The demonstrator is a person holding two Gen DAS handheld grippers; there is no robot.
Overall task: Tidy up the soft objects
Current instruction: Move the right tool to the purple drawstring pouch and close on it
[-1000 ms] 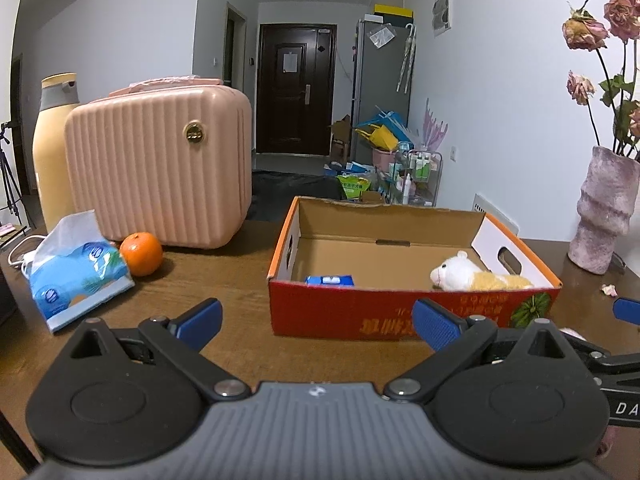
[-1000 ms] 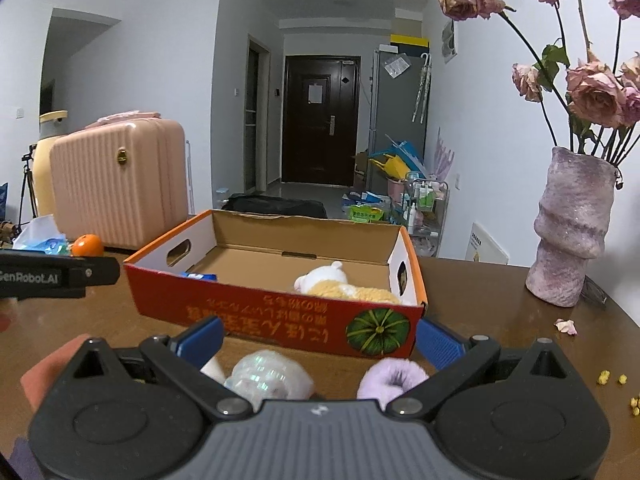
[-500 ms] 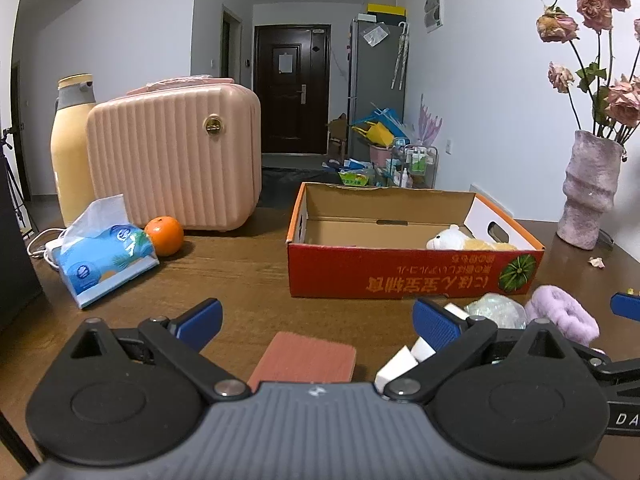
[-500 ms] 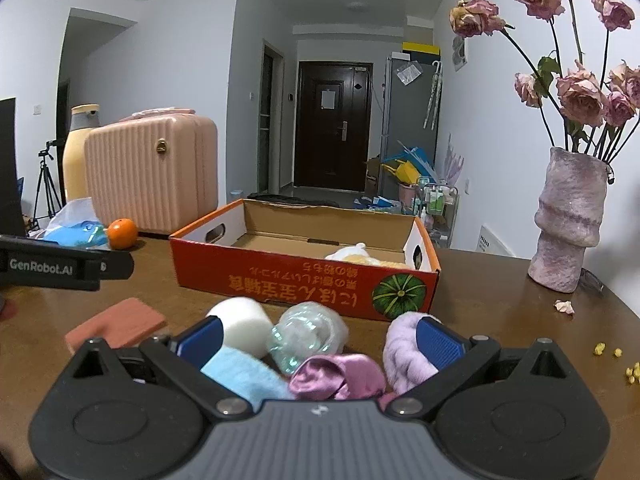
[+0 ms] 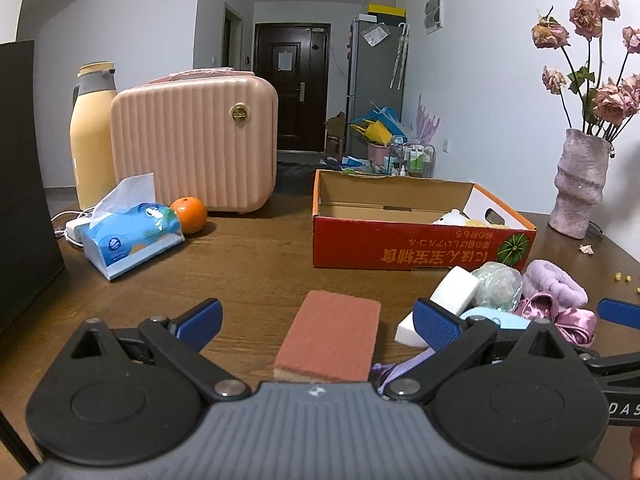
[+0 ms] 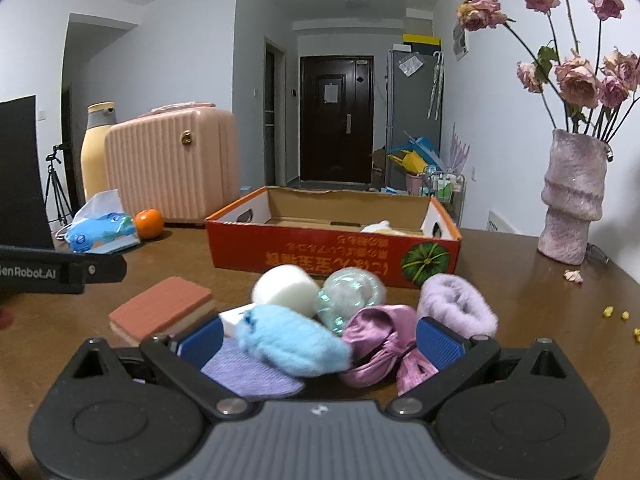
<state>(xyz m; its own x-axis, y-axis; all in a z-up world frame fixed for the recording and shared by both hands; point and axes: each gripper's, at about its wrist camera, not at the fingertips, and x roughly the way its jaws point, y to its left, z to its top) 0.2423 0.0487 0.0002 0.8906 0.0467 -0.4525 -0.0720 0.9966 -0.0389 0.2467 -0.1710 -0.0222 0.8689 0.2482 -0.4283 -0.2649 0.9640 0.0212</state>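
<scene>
Both jaws are spread wide, nothing held: left gripper point(image 5: 316, 316) over the red sponge point(image 5: 332, 340), right gripper point(image 6: 318, 338) over the blue puff point(image 6: 290, 340). One piece should be pinched gently, then carried to the box point(image 6: 332, 254) beyond.

Brown wooden table point(image 5: 260, 276). Carried: pink case point(image 5: 196, 144), yellow flask point(image 5: 90, 136), tissue pack point(image 5: 132, 236), orange point(image 5: 190, 209) toward far left edge; red cardboard box point(image 5: 400, 250) centrally; vase point(image 5: 580, 188) far right; sponge point(image 5: 330, 340) and soft-item cluster point(image 6: 320, 320) near edge.
</scene>
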